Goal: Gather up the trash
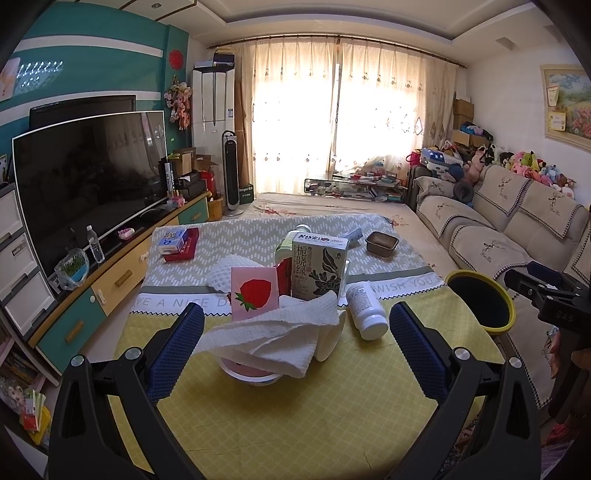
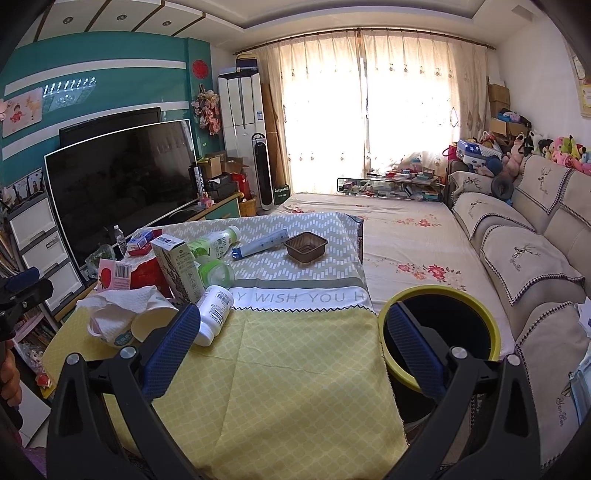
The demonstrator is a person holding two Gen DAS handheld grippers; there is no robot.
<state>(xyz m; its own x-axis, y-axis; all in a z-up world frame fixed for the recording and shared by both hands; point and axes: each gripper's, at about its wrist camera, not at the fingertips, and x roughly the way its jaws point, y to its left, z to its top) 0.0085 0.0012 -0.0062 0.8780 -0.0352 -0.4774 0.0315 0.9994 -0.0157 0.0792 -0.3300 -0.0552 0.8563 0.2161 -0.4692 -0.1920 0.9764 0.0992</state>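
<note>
teal wall [image 1: 92, 33] | dark TV [image 1: 92, 177] | bright curtained window [image 1: 340, 110] | beige sofa [image 1: 498, 221]

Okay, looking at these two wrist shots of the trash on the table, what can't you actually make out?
- Pink bowl, left wrist view: contents covered by white paper towel.
- Yellow-rimmed black bin, right wrist view: inside too dark to see.
- White pill bottle: label print too small.
- Green plastic bottle, left view: mostly behind the upright tea carton.

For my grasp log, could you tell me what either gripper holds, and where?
Nothing: the left gripper and right gripper are both open, fingers empty.
</note>
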